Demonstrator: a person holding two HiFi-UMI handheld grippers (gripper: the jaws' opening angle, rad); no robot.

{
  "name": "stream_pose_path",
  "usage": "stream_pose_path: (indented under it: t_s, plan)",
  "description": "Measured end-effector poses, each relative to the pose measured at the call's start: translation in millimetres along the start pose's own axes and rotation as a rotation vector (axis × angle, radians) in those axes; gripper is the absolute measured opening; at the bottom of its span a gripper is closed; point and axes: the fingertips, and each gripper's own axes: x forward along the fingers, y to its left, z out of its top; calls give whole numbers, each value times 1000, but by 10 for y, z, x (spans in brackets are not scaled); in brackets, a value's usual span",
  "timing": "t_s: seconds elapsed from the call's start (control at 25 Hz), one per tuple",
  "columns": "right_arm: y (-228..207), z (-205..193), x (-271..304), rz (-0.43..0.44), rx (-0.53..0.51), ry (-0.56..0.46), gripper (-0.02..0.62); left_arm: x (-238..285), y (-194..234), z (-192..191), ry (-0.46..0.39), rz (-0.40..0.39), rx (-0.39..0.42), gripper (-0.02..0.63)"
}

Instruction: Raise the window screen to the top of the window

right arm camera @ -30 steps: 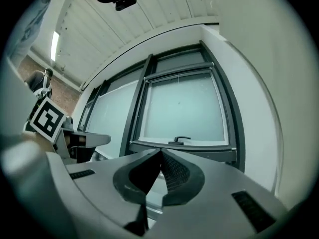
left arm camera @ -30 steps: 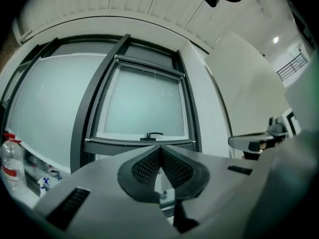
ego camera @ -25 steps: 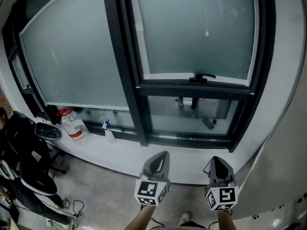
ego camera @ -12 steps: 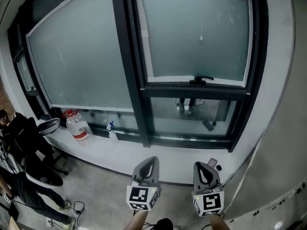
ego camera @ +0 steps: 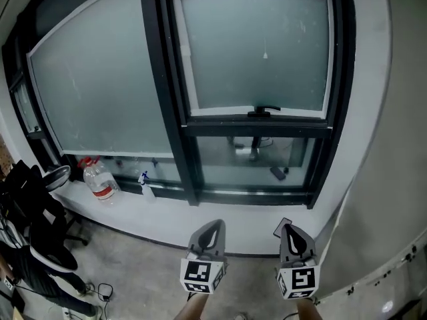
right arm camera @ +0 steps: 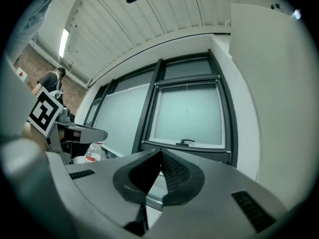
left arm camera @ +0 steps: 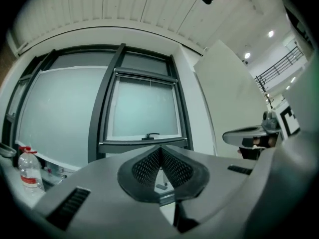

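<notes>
Nearest the camera, the left gripper (ego camera: 214, 227) and the right gripper (ego camera: 291, 231) are held low and side by side, well short of the window, standing slightly wider apart than half a second earlier. Each has its jaws closed tip to tip with nothing between them, as the left gripper view (left arm camera: 160, 150) and the right gripper view (right arm camera: 160, 155) confirm. The forearms behind them are cut off by the lower edge. Beyond the grey floor (ego camera: 133, 259) runs a white sill (ego camera: 173, 213). On its left part stand a clear water bottle (ego camera: 99, 181) with a red cap and label, its fill level not readable, and just beside it a small spray bottle (ego camera: 144, 183). The whole window has drifted leftward in the head view since the earlier frame. The window screen (ego camera: 257, 52) fills the upper part of the right-hand opening. Its lower rail and dark handle (ego camera: 267, 111) rest just above the black crossbar (ego camera: 257, 129), as before. Its top is cut off. Objects behind the lower pane (ego camera: 253, 157) are too dim to identify.
</notes>
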Motion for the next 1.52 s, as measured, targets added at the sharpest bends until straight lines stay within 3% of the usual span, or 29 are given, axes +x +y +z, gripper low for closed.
stream_pose_path:
  t_s: [0.28, 0.48, 0.72, 1.08, 1.28, 1.52]
  plan:
    - [198, 161, -408, -67, 19, 15, 6, -539, 61, 93, -12, -3, -54, 3]
    - [627, 369, -902, -97, 12, -2, 6, -1294, 92, 256, -41, 8, -72, 3]
    - [1216, 523, -1897, -188, 75, -10, 6, -2336, -141, 228, 3, -18, -81, 3]
    - [1735, 598, -2832, -148, 90, 48, 6, -3223, -524, 177, 46, -48, -136, 3]
    - [1784, 741, -3247, -154, 88, 37, 6, -3445, -912, 288, 29, -85, -124, 3]
    - [1740, 948, -3943, -128, 82, 13, 6, -3883, -1422, 454, 11, -74, -155, 3]
